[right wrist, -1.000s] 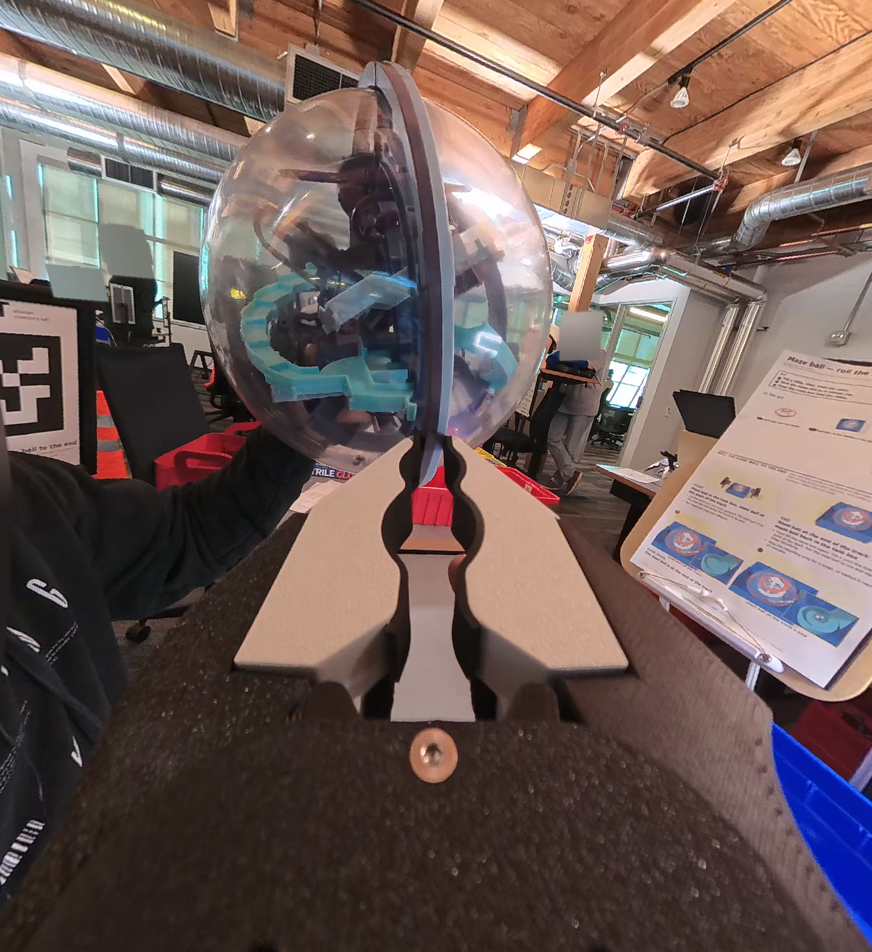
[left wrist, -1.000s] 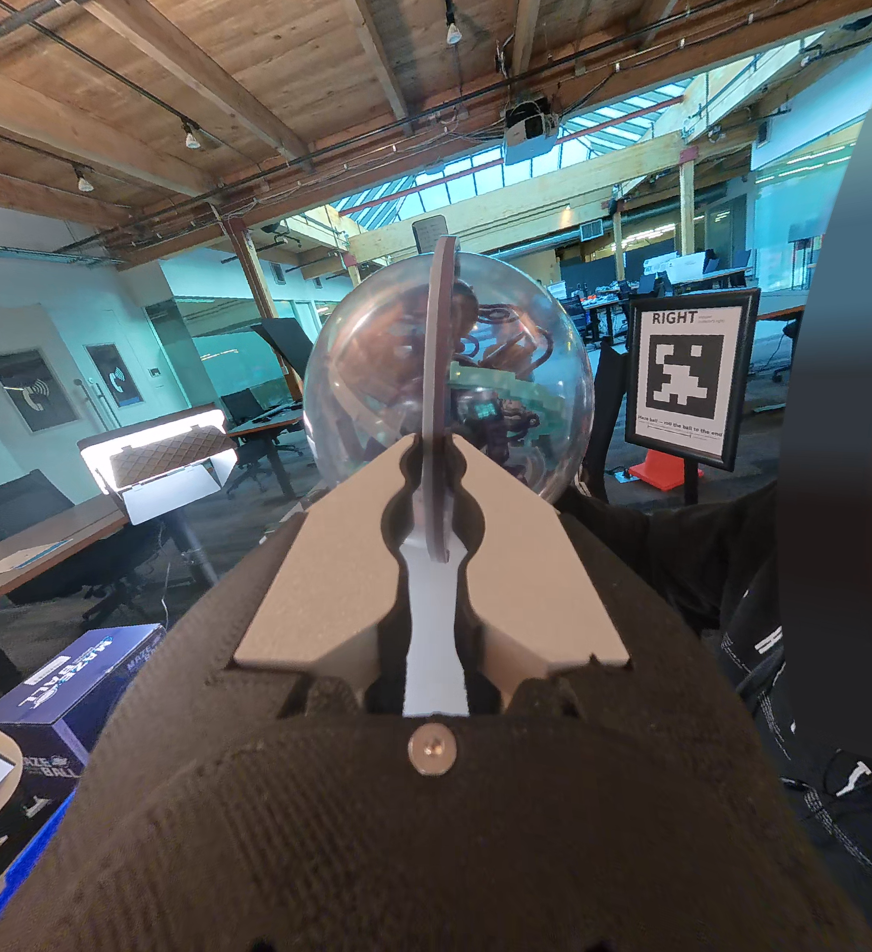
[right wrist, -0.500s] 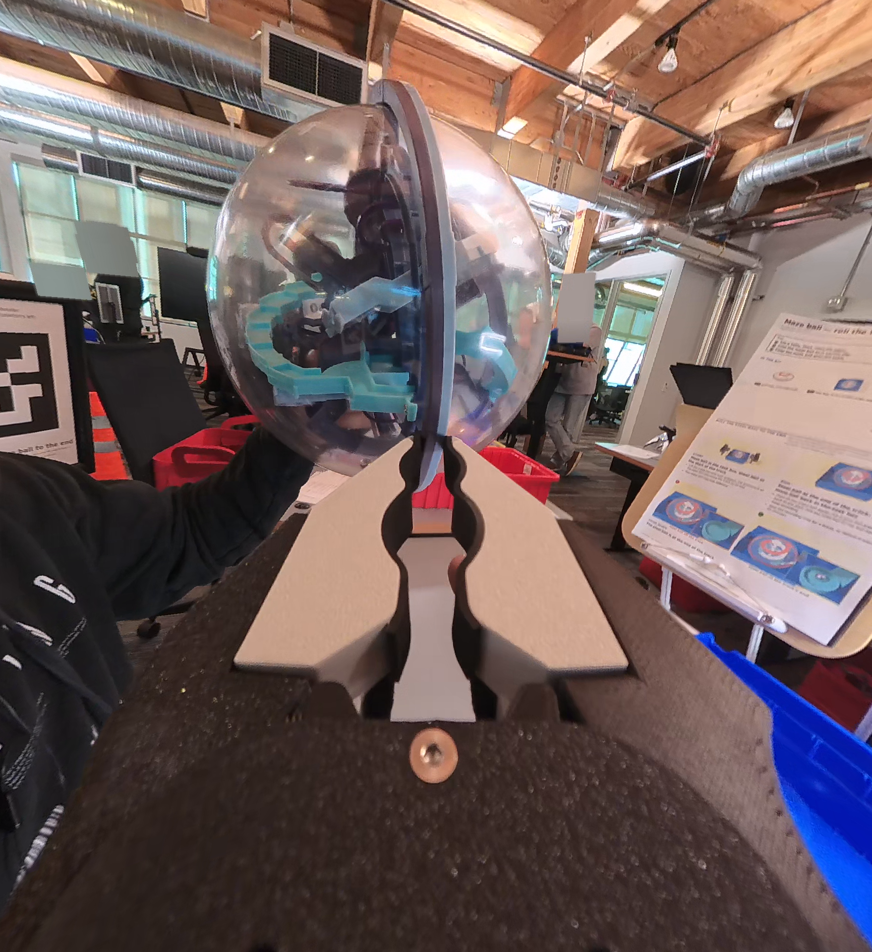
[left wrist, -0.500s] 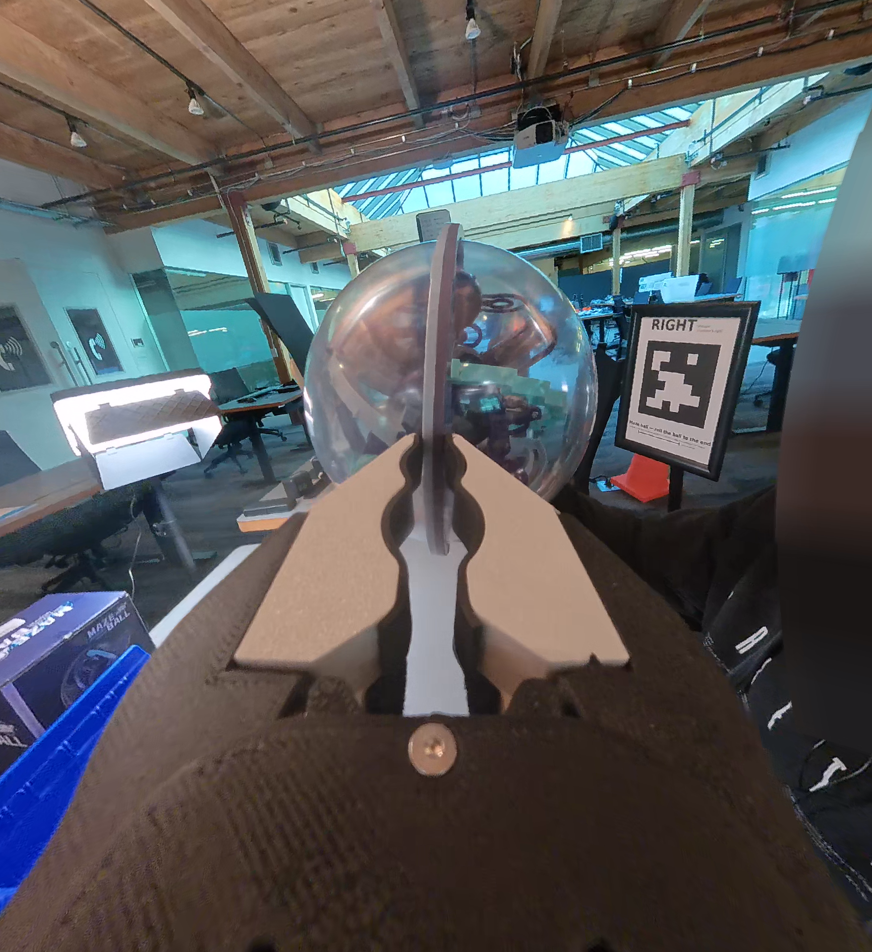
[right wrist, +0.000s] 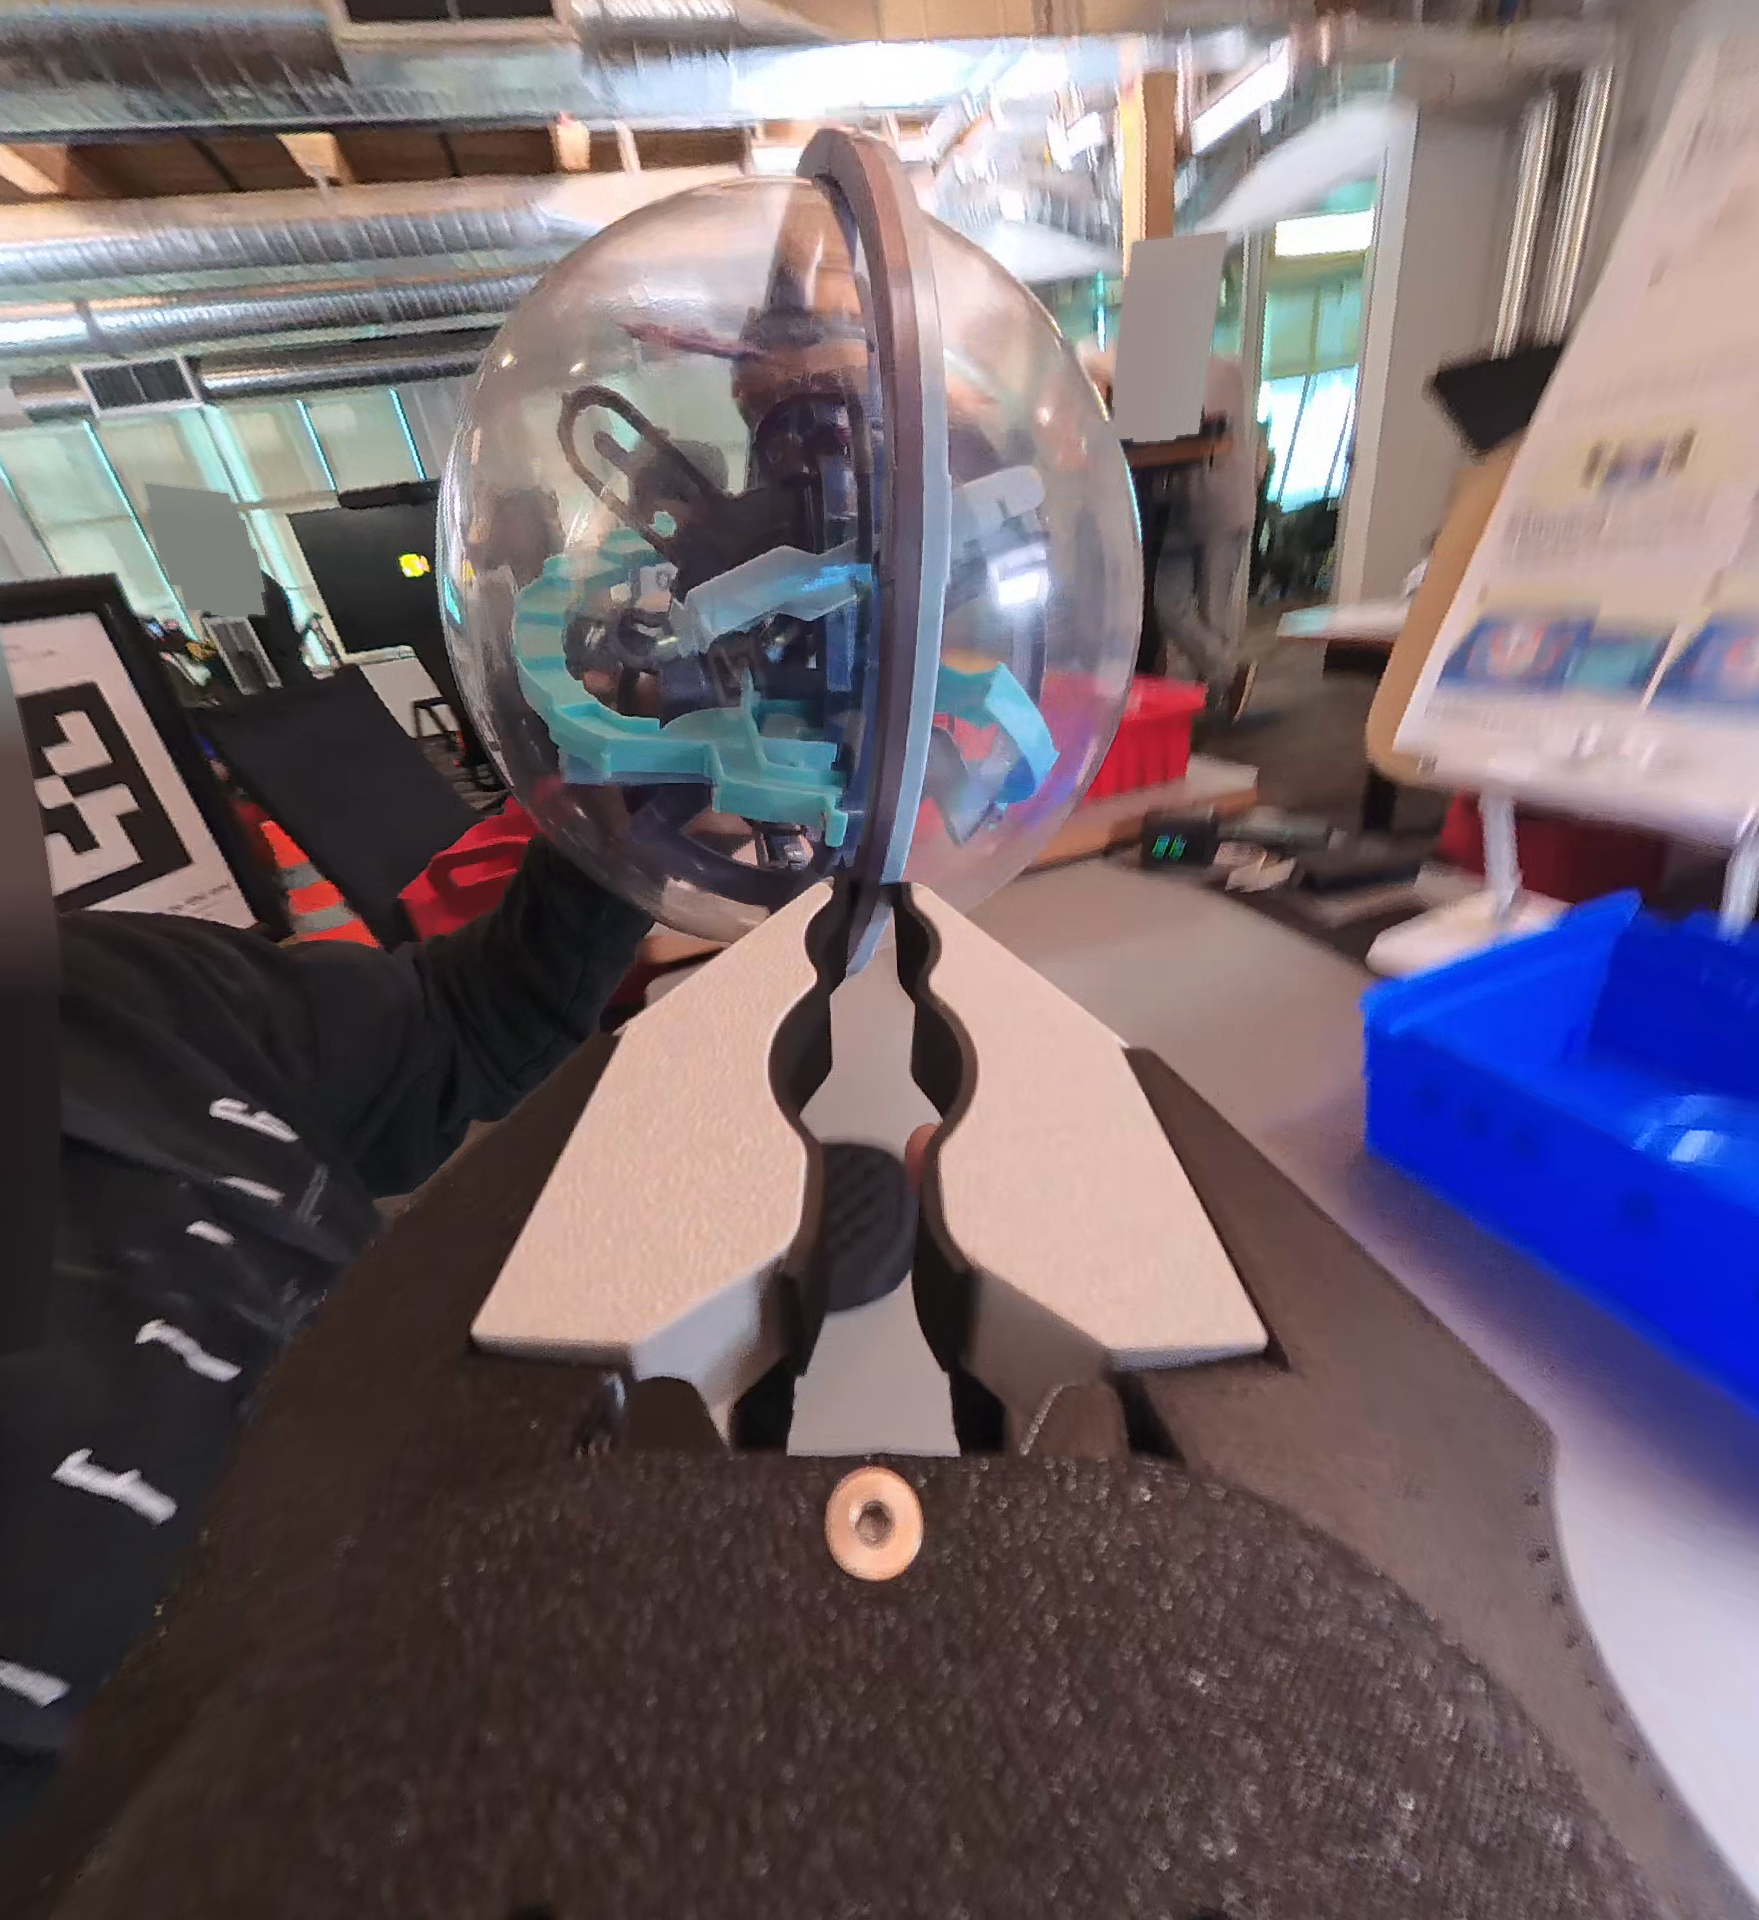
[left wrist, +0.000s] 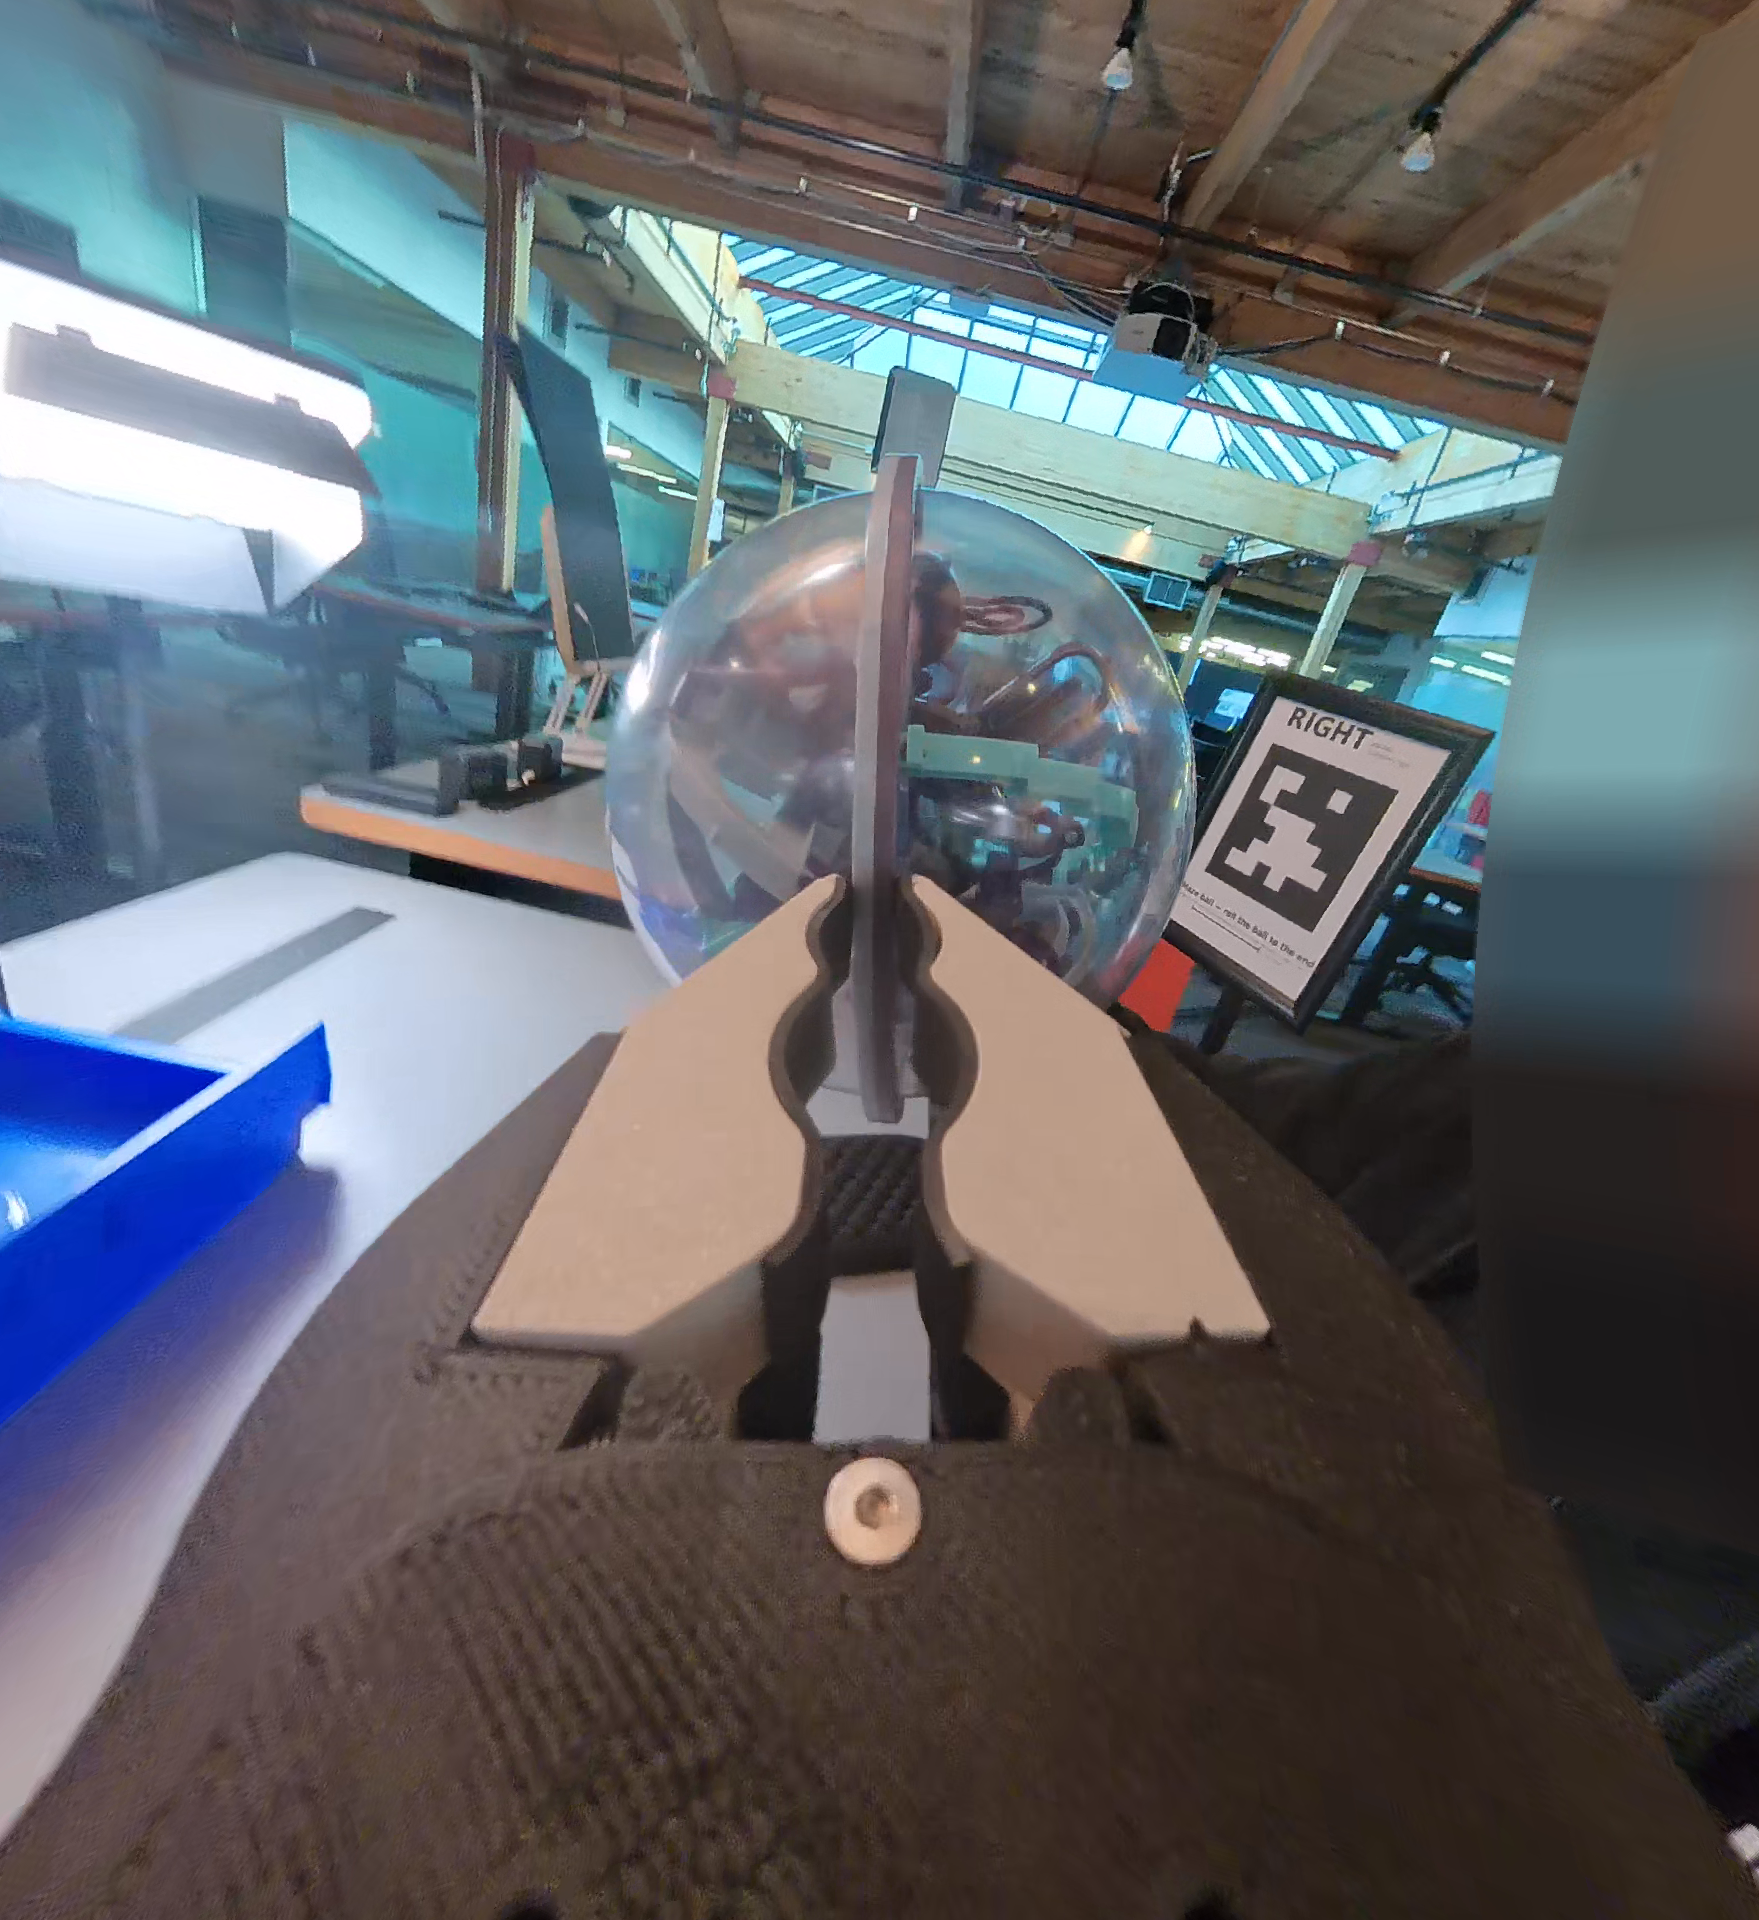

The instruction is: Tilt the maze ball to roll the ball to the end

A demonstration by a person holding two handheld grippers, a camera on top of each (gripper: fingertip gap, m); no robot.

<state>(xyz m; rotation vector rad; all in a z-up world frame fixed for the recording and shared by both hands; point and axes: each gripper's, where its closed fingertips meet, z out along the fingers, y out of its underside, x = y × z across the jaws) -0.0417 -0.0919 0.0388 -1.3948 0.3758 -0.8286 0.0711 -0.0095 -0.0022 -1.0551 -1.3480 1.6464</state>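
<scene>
The maze ball [left wrist: 1020, 748] is a clear sphere with teal and dark tracks inside and a dark flat ring round its middle. My left gripper [left wrist: 877, 902] is shut on that ring [left wrist: 880, 727], which stands edge-on between the grey fingers [left wrist: 709, 1101]. In the right wrist view the maze ball [right wrist: 688, 582] is held the same way: my right gripper [right wrist: 867, 902] is shut on the ring's lower edge [right wrist: 870, 914]. The ball is held in the air above the white table [left wrist: 418, 997]. I cannot make out the small ball inside.
A blue bin [left wrist: 96, 1143] lies on the table at the left; the right wrist view shows it [right wrist: 1623, 1091] at the right. A framed marker sign [left wrist: 1311, 831] stands behind. An instruction sheet on a stand [right wrist: 1633, 520] is at the right. A dark sleeve [right wrist: 262, 1039] is at the left.
Both grippers, still shut on the ring, have tipped downward with the maze ball. The table and blue bin have come into view, and the tracks inside have turned.
</scene>
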